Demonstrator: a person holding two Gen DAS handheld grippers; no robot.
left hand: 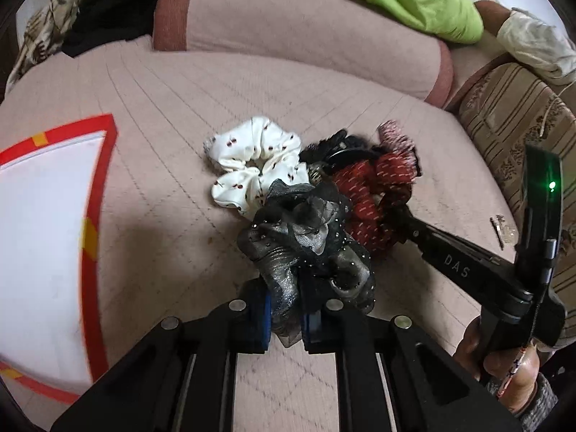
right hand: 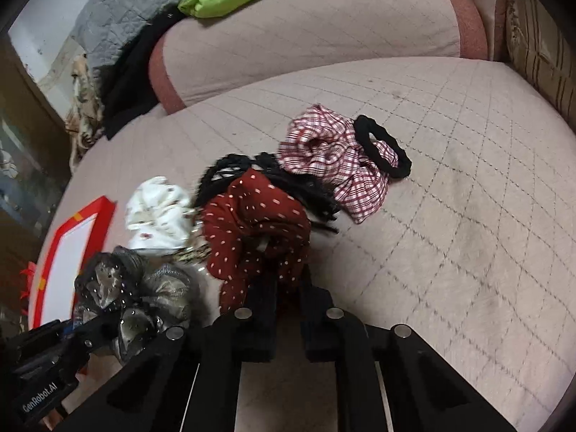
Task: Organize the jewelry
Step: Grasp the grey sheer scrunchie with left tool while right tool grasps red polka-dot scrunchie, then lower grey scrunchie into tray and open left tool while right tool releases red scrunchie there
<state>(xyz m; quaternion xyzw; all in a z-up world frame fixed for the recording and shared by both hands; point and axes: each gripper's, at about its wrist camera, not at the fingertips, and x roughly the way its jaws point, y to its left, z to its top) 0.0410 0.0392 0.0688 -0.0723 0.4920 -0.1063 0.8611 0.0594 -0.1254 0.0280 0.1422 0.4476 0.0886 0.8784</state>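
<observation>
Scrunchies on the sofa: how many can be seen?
4: grey one nearest the left camera, white one behind it, red dotted one centre, checked one farthest. More may be hidden underneath.

Bedspread (right hand: 468,216) right of scrunchie pile (right hand: 259,216) free; red-edged box (left hand: 43,234) blocks left.

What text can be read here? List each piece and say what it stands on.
"D A S": on the right gripper, along its black finger arm, in the left wrist view.
"GenRobot.AI": on the left gripper, on its black body at the lower left of the right wrist view.
No readable text on the scrunchies or the red-edged box.
</observation>
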